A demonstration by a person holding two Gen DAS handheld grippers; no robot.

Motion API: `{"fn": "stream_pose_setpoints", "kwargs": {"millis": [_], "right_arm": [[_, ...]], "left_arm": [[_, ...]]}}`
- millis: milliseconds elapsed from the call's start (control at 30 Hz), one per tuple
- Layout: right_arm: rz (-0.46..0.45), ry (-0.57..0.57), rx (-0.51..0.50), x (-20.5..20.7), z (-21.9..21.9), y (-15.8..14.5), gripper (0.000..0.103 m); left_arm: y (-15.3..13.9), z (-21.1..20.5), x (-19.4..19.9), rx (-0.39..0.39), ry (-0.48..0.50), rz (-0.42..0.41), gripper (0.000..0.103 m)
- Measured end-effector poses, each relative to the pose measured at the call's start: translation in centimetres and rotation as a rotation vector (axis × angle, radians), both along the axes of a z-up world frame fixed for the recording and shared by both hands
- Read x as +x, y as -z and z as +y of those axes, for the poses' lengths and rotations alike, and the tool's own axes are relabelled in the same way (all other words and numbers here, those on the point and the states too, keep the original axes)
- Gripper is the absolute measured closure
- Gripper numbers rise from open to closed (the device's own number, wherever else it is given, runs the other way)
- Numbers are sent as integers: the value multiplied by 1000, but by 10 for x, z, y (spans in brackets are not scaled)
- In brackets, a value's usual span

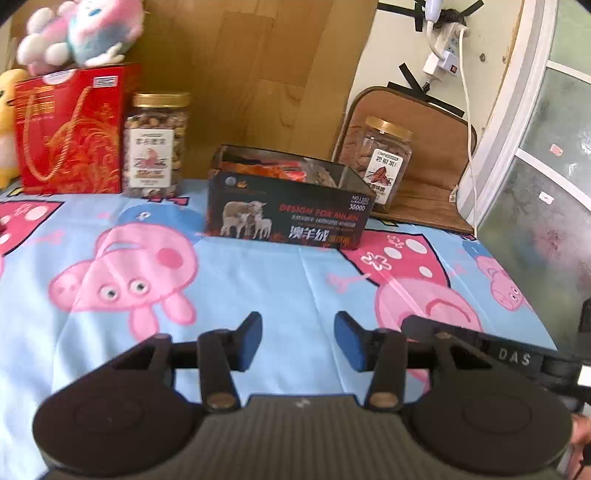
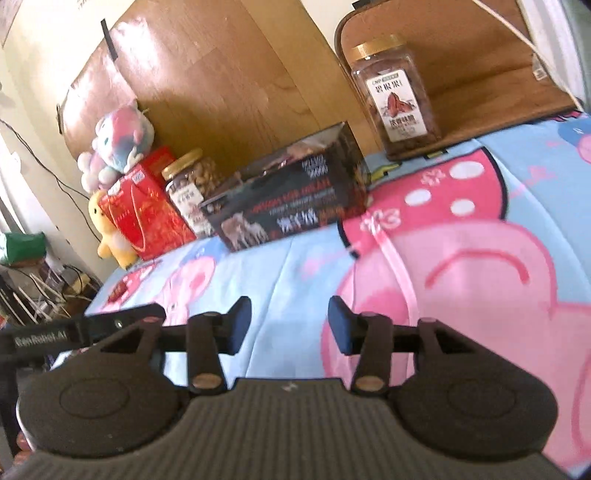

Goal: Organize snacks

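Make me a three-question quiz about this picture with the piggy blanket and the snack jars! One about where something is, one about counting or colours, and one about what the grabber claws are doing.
1. Where is the pink plush toy?
A. On top of the red gift box
B. Inside the dark open box
C. Lying flat on the blanket

2. How many gold-lidded snack jars are there?
A. One
B. Two
C. Four

3. What are the two grippers doing?
A. Both open, holding nothing
B. Both shut on a jar
C. One holds the dark box

Answers:
1. A, the toy sits on the red box's top.
2. B, the nut jar stands beside the red box and the pecan jar stands right of the dark box.
3. A, the left gripper and right gripper show only blanket between their pads.
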State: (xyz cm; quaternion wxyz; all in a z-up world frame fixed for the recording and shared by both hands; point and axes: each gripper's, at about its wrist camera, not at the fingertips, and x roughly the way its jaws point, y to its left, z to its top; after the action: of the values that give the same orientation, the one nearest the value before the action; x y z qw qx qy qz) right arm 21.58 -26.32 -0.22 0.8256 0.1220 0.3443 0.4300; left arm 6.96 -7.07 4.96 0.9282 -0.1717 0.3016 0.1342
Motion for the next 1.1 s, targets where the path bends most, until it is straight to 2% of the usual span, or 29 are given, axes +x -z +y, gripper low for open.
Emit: {"fn": "stream_pose_setpoints", "kwargs": {"millis": [33, 100, 133, 167, 200, 233, 300, 400, 633, 767, 1100], "right_arm": [[-3, 5, -8, -6, 1, -1, 47], [-1, 27, -25, -18, -1, -4, 27], [3, 35, -27, -23, -2, -5, 24], [5, 40, -28, -28, -5, -6, 22], [6, 44, -33, -33, -7, -9, 21], [8, 50, -35, -37, -9, -10, 19], [13, 74, -34, -44, -14, -12, 8], [25, 90, -33, -54, -20, -15, 8], [15, 92, -18, -83, -23, -16, 6], [-20, 75, -31, -93, -19, -17, 6], [-10, 81, -50, -95, -20, -6, 6]], "left_arm": [[1, -3, -7, 10, -13, 3, 52], [2, -7, -19, 20, -36, 9, 48], [3, -8, -26, 26, -47, 10, 45], [3, -10, -31, 31, -59, 11, 34], [4, -11, -37, 35, -73, 10, 11], [3, -12, -43, 37, -87, -1, 2], [0, -16, -53, 61, -116, -15, 0], [-5, -25, -63, 112, -125, -4, 0], [-7, -35, -78, 138, -134, -2, 0], [-5, -37, -80, 146, -143, 12, 0], [3, -38, -72, 171, -160, 60, 0]]}}
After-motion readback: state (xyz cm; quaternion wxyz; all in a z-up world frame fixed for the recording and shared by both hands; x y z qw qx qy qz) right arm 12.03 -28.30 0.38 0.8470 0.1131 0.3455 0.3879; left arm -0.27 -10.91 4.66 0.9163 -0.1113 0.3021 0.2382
